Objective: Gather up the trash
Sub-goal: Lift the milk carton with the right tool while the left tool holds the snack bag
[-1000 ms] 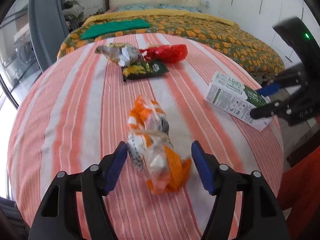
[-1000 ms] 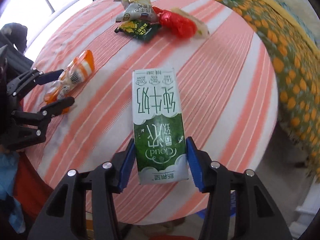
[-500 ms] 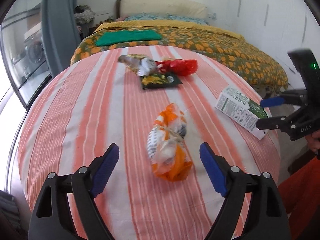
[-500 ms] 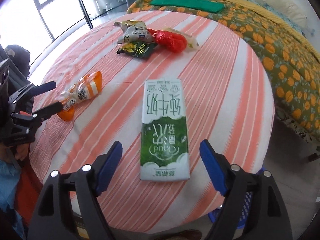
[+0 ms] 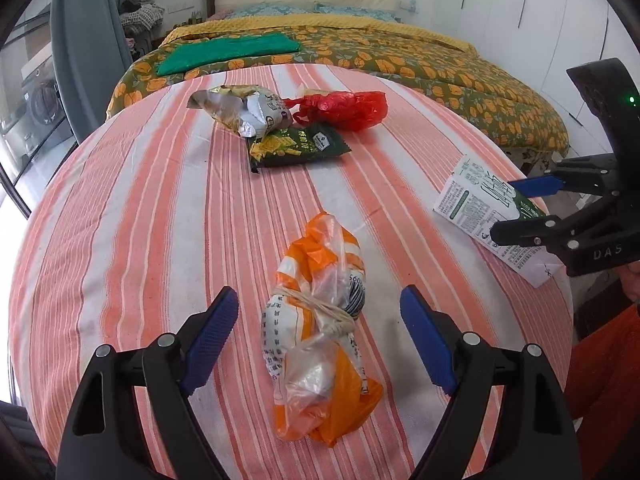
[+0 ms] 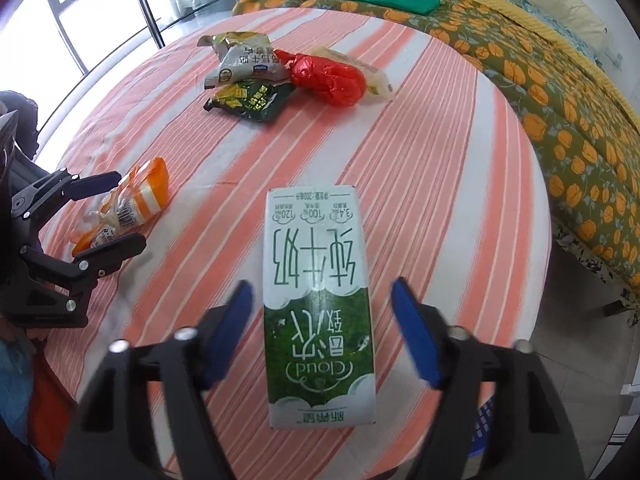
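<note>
Left gripper (image 5: 320, 324): jaws closing, pads on either side of the orange-and-white plastic bag (image 5: 320, 340) without touching it; the bag lies on the striped tablecloth (image 5: 140, 220). Right gripper (image 6: 322, 320): jaws closing, pads flanking the green-and-white milk carton (image 6: 318, 292), a gap on each side; the carton lies flat near the table edge. Farther off: red bag (image 5: 344, 109), silver wrapper (image 5: 244, 112), dark green packet (image 5: 298, 146), clustered together.
</note>
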Action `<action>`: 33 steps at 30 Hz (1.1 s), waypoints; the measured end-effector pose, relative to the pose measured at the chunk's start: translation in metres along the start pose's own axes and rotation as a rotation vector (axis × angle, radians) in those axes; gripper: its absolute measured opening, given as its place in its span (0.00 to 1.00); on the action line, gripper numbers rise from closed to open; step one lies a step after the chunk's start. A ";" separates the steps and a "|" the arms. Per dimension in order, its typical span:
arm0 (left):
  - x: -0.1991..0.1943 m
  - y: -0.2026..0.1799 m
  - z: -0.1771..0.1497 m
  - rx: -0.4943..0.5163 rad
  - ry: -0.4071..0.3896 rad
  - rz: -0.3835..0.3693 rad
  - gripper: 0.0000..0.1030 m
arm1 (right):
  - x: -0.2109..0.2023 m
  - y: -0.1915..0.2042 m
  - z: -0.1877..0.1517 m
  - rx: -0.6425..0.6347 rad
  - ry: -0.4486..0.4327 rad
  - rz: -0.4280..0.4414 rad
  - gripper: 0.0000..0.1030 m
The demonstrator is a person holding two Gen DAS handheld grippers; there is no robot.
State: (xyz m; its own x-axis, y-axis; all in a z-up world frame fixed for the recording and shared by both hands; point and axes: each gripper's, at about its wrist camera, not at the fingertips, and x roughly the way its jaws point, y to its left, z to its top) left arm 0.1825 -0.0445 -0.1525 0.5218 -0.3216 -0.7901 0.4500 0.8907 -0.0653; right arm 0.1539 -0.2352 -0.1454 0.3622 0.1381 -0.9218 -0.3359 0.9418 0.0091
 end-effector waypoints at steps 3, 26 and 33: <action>0.000 0.002 0.001 -0.011 0.000 -0.011 0.53 | -0.001 0.002 -0.001 -0.010 0.000 -0.003 0.47; -0.041 -0.003 -0.013 -0.124 -0.096 0.048 0.44 | -0.030 0.004 -0.040 0.113 -0.187 0.145 0.47; -0.043 -0.018 -0.019 -0.133 -0.090 0.032 0.44 | -0.031 0.006 -0.049 0.109 -0.195 0.163 0.47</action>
State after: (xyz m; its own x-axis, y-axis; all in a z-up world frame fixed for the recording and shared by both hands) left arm 0.1384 -0.0410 -0.1287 0.6000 -0.3146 -0.7356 0.3352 0.9337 -0.1259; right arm 0.0984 -0.2489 -0.1353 0.4749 0.3365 -0.8131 -0.3115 0.9285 0.2024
